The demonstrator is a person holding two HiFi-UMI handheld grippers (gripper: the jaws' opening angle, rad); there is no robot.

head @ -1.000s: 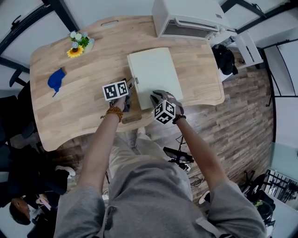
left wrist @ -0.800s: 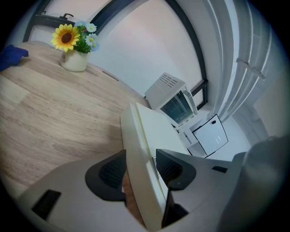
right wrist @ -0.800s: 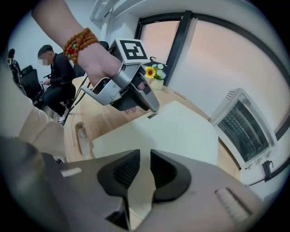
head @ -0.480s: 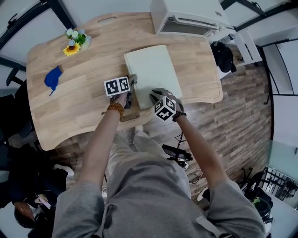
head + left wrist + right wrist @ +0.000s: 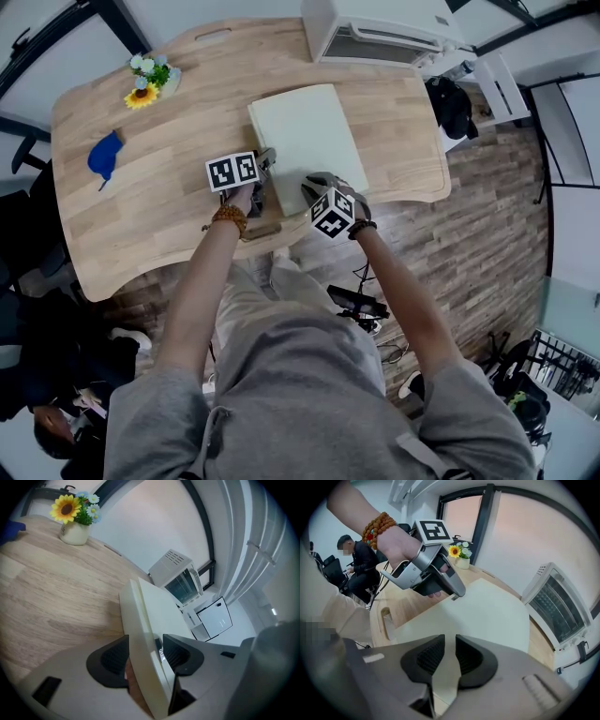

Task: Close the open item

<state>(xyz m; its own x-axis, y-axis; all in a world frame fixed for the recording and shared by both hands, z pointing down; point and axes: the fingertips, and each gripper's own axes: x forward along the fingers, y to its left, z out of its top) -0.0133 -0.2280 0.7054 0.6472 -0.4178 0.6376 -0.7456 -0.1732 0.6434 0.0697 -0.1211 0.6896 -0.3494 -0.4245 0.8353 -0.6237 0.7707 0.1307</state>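
Blue cloth (image 5: pixel 103 157) and sunflower pot (image 5: pixel 150 82) sitting well left of the flat cream case (image 5: pixel 305 131), which is lying closed mid-table (image 5: pixel 169 216). Left gripper (image 5: pixel 145 654) straddling the case's left edge near its front corner, jaws just been opening, loose around that edge. Right gripper (image 5: pixel 449 656) sitting at the case's near edge, jaws narrow, pinching it. White oven (image 5: pixel 380 33) standing just beyond the case

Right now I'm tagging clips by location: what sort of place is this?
Likely an office or lab: a wooden desk with a flower vase, a white countertop oven, and a person seated nearby.
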